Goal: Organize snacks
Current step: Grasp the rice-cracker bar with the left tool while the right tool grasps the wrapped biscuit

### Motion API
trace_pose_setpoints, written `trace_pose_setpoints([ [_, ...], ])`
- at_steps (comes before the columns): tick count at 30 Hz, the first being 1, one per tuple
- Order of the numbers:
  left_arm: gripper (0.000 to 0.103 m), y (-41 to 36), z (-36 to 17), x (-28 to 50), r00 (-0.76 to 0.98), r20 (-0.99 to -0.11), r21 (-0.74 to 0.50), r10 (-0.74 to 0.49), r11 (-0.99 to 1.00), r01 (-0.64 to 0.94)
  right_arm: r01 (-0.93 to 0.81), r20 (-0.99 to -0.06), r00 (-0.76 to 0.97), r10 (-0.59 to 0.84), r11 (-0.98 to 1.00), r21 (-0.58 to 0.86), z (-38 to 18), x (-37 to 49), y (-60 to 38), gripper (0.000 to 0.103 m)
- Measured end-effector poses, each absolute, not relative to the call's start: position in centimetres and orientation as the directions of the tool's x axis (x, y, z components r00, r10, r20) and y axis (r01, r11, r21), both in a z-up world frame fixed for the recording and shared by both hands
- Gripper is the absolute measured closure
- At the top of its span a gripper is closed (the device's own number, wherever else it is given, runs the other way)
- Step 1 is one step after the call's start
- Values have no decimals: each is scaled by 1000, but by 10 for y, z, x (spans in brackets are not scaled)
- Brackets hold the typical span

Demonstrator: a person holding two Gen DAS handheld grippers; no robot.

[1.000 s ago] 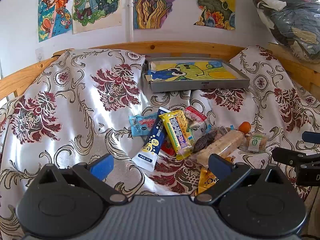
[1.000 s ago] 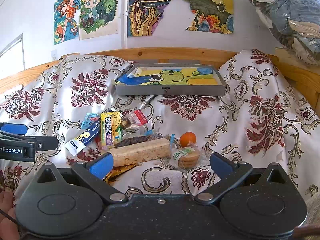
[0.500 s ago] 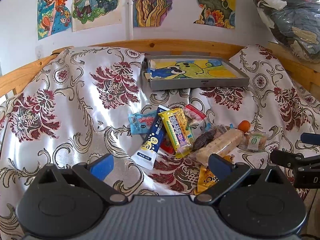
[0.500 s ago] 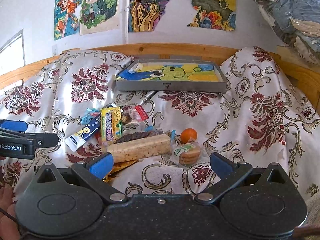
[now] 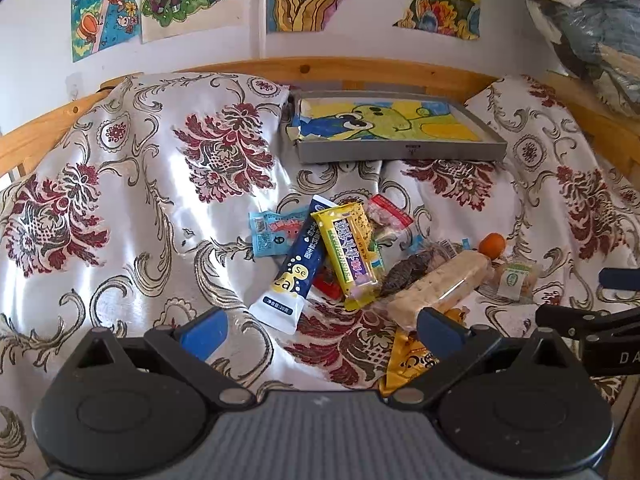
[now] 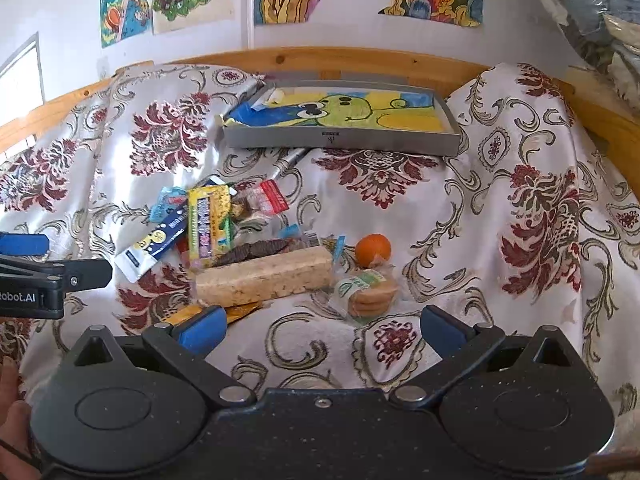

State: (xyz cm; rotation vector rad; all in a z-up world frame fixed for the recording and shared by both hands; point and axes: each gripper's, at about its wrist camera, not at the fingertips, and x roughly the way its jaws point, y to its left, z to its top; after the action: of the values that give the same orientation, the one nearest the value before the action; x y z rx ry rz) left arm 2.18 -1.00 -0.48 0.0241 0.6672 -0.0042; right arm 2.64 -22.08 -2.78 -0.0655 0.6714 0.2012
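Observation:
A pile of snacks lies on the flowered cloth: a dark blue tube packet [image 5: 296, 272], a yellow bar [image 5: 348, 252], a long pale rice bar [image 5: 440, 284] [image 6: 264, 278], a small orange [image 6: 373, 248] and wrapped biscuits [image 6: 368, 292]. Behind them sits a grey tray [image 5: 400, 152] [image 6: 340, 140] lined with a cartoon drawing. My left gripper [image 5: 320, 330] is open, low, just short of the pile's near side. My right gripper [image 6: 320, 330] is open too, with nothing between its fingers, in front of the biscuits.
A wooden rail [image 5: 320, 70] runs behind the cloth below a wall with drawings. A bagged bundle of clothes [image 5: 592, 24] hangs at the upper right. A hand [image 6: 10, 408] shows at the right wrist view's lower left. Bare cloth [image 5: 120, 208] spreads left of the pile.
Both grippers have crept forward, so the snack pile and the tray look a little nearer. Both stay open and nothing has been picked up.

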Motion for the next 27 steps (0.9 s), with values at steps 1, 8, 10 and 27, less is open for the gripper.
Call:
trace_pose_setpoints([
  [1, 0, -12, -6, 25, 782, -623, 28, 11, 1000, 8, -204, -628, 762, 158, 979, -1, -28, 29, -222, 1],
  [8, 0, -17, -13, 49, 754, -656, 55, 30, 998, 9, -198, -662, 733, 156, 980, 12, -31, 49, -232, 1],
  [10, 0, -21, -14, 55, 754, -656, 69, 21, 997, 33, -199, -666, 730, 156, 980, 11, -31, 55, -234, 1],
  [27, 0, -76, -13, 93, 793, -603, 238, -93, 927, 289, -219, -660, 737, 145, 975, -30, -35, 116, -257, 1],
])
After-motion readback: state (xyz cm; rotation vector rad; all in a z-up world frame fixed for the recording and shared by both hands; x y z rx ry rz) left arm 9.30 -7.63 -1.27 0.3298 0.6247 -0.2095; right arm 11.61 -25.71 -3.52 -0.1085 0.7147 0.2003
